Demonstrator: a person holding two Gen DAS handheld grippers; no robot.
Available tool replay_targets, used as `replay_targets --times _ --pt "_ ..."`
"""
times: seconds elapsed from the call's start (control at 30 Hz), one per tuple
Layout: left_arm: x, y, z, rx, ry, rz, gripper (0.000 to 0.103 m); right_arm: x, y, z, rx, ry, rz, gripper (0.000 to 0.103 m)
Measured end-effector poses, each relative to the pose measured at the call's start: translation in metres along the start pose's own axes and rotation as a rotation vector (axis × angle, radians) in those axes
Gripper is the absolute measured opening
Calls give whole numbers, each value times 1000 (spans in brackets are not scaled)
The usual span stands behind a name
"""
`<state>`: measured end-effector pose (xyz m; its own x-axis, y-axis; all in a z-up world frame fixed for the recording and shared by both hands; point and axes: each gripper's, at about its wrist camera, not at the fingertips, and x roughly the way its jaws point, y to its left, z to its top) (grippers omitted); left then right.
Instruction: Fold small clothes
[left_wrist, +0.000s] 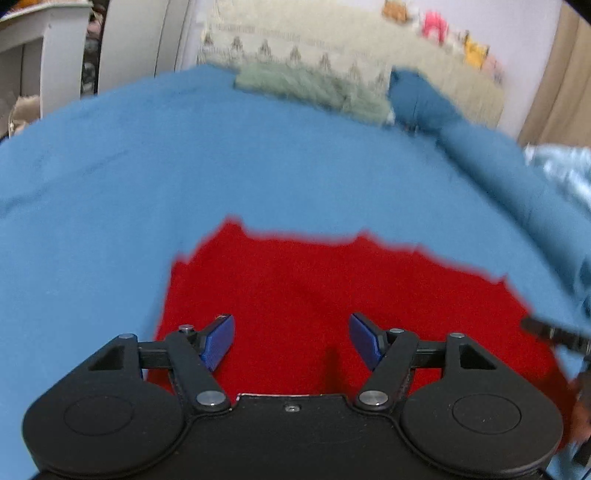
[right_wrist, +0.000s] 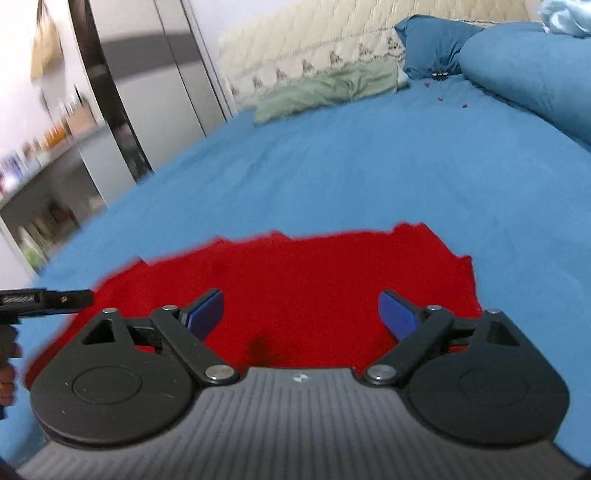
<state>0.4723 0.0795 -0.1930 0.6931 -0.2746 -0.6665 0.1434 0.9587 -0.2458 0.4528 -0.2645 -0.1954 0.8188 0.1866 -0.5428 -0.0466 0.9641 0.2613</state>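
1. Left wrist cam: carried on the left gripper (left_wrist: 291, 341), aimed fwd and down, held close over the red garment (left_wrist: 332, 295).
2. Right wrist cam: set likewise on the right gripper (right_wrist: 301, 314), tilted.
3. Shared: red garment, blue bedsheet (right_wrist: 351, 166), green cloth (left_wrist: 314, 88), headboard (right_wrist: 314, 44).

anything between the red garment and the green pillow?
Nothing: only bare blue sheet between the red garment and the green pillow, clearest in the right wrist view.
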Motion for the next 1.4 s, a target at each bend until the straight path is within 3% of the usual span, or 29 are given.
replay_targets --times 0.07,0.17,0.37,0.47,0.57,0.63,0.7,0.83,0.93,1.03,1.17,1.3,1.4 --pt "3 11 -12 -23 -4 -16 72 22 -12 -1 -2 51 -57 103" --pt "-3 21 -18 -28 -28 -45 73 35 -34 -4 6 36 -134 100" --pt "-5 12 -21 26 -25 -19 73 35 -32 -5 -14 30 -170 99" --pt "-17 13 -14 30 -24 17 73 10 -26 -4 15 -3 -157 100" --pt "-54 15 -12 83 -62 110 76 -40 -19 3 40 -44 -126 101" --pt "-86 20 -10 105 -91 202 89 -75 -9 9 40 -47 -152 103" --pt "-111 25 -8 84 -107 248 92 -110 -1 8 37 -40 -185 103" --pt "-142 19 1 16 -95 243 93 -162 12 -1 60 -20 -213 103" --pt "-141 -11 8 -44 -46 163 95 -194 17 -14 89 -3 -231 103" --pt "-124 -53 5 -11 -18 95 95 -213 16 -33 162 35 -230 103" --pt "-72 -100 -6 74 38 23 98 -223 19 -63 228 58 -237 103" --pt "-40 -111 -20 -13 49 -41 98 -210 18 -93 288 40 -227 103" --pt "-25 -112 -26 -34 51 -44 98 -191 10 -107 355 -4 -226 103"
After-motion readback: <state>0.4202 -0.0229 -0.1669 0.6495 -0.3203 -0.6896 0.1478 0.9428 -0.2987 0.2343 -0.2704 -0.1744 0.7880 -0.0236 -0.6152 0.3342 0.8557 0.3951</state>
